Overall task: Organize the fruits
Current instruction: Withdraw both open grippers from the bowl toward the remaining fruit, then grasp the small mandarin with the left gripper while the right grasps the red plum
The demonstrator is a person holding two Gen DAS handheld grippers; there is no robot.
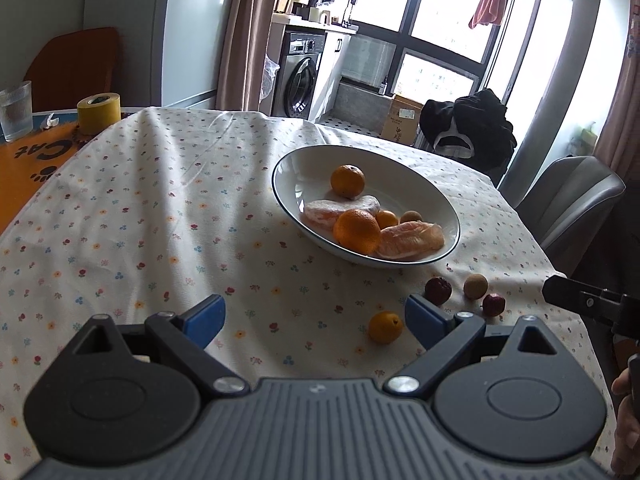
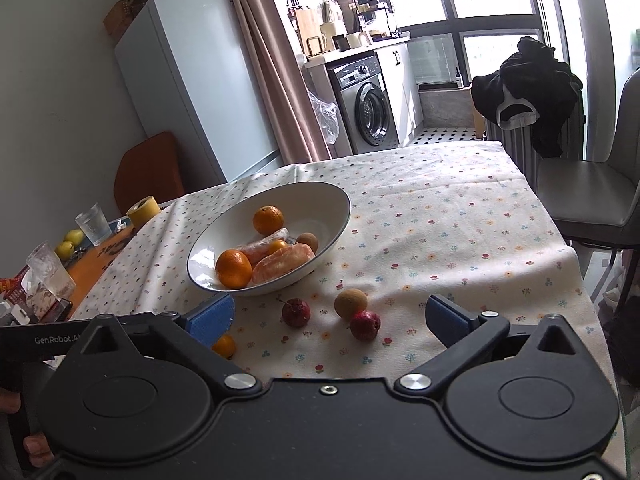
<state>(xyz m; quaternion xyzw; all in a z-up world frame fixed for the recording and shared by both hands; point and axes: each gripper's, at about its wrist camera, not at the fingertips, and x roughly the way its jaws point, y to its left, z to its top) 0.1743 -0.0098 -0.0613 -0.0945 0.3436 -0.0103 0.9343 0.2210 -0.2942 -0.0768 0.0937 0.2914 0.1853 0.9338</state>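
Note:
A white bowl [image 1: 400,168] [image 2: 320,200] on the flowered tablecloth holds two oranges [image 1: 357,231] [image 2: 234,268], peeled pomelo pieces [image 1: 412,240] [image 2: 284,263], a kumquat and a longan. Loose on the cloth in front of it lie a small kumquat [image 1: 385,327] [image 2: 224,346], a tan longan [image 1: 475,286] [image 2: 350,303] and two dark red fruits [image 1: 437,290] [image 2: 296,312]. My left gripper [image 1: 315,320] stands open, the kumquat just inside its right finger. My right gripper [image 2: 330,319] is open too, with the red fruits and the longan between its fingers.
A yellow tape roll [image 1: 98,113] and a glass [image 1: 16,111] stand at the table's far left on an orange mat. A grey chair [image 2: 592,196] and a black garment [image 2: 528,88] sit beyond the right edge. A washing machine [image 2: 370,108] and fridge stand behind.

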